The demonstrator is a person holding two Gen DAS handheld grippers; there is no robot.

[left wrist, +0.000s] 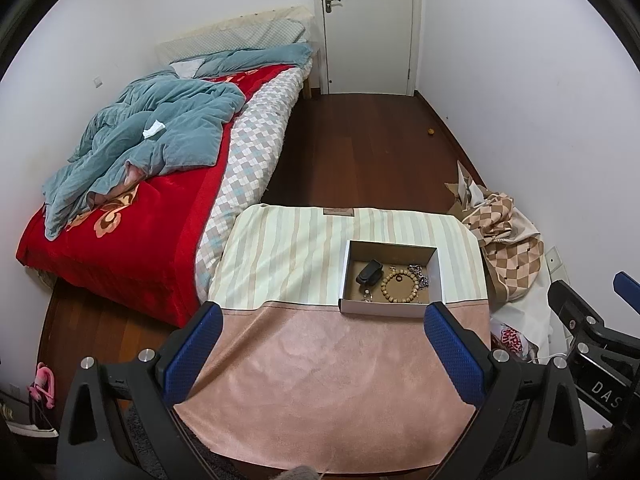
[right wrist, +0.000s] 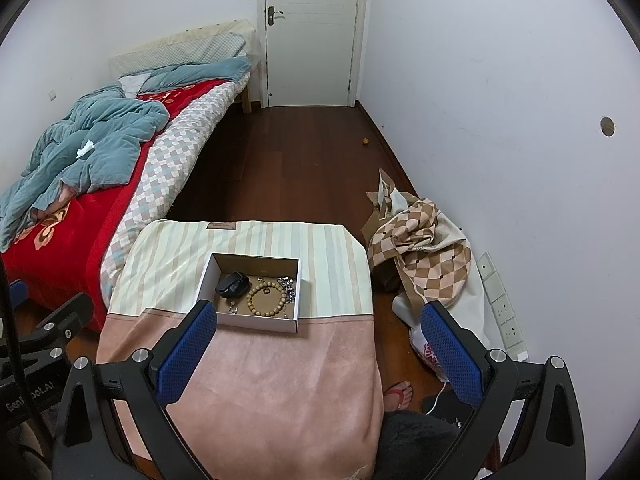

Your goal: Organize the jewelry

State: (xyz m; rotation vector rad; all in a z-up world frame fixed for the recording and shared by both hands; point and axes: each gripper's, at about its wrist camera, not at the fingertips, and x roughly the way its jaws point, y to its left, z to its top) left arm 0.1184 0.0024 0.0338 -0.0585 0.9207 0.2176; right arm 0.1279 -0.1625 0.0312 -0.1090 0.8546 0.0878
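Note:
An open cardboard box [left wrist: 438, 276] [right wrist: 256, 322] sits on a cloth-covered table [left wrist: 320, 360] [right wrist: 272, 380]. Inside lie a wooden bead bracelet [left wrist: 401, 287] [right wrist: 267, 299], a black pouch [left wrist: 369, 271] [right wrist: 231, 283], a silvery chain pile [left wrist: 420, 274] [right wrist: 288, 286] and a small metal piece [left wrist: 367, 295] [right wrist: 233, 309]. My left gripper [left wrist: 322, 320] is open and empty, held above the table in front of the box. My right gripper [right wrist: 318, 318] is open and empty, above the table's right edge beside the box. Each gripper's body shows at the edge of the other's view.
A bed [left wrist: 132, 184] [right wrist: 100, 160] with red and teal blankets stands left of the table. A checked cloth heap [left wrist: 508, 248] [right wrist: 424, 248] lies on the floor at the right by the wall. A closed door [left wrist: 368, 24] is far ahead. A sandalled foot [right wrist: 398, 394] is beside the table.

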